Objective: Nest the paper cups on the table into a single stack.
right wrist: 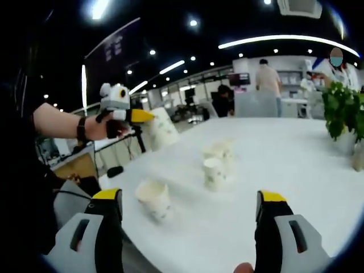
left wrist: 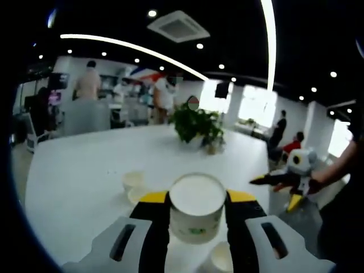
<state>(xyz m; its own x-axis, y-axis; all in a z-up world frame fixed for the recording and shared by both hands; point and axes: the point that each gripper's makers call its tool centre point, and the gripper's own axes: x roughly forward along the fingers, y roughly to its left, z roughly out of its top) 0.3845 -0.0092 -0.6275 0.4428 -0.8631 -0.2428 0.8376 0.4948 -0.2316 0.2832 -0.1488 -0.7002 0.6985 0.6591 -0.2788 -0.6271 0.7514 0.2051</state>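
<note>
Left gripper view, my left claw (left wrist: 197,211): pinching a paper cup (left wrist: 197,207) by its sides, mouth toward the camera, held above the table (left wrist: 74,170).
Left gripper view, cup in hand: nothing in it that I can see, pale inside.
Left gripper view, other cups: two low cups (left wrist: 134,182) just this side of the plant (left wrist: 198,125), one more (left wrist: 222,256) under my claw; their contents are too blurred to tell.
Left gripper view, right claw (left wrist: 273,181): beside the table edge, right of the plant.
Right gripper view, my right claw (right wrist: 187,213): spread wide, holding nothing.
Right gripper view, loose cups: one cup (right wrist: 153,199) near the table edge, upright, seems empty; a cluster of cups (right wrist: 216,165) farther toward the plant.
Right gripper view, doing it well: I judge I should lower the held cup straight over a standing one, level and centred, and steady that one with my free claw.
</note>
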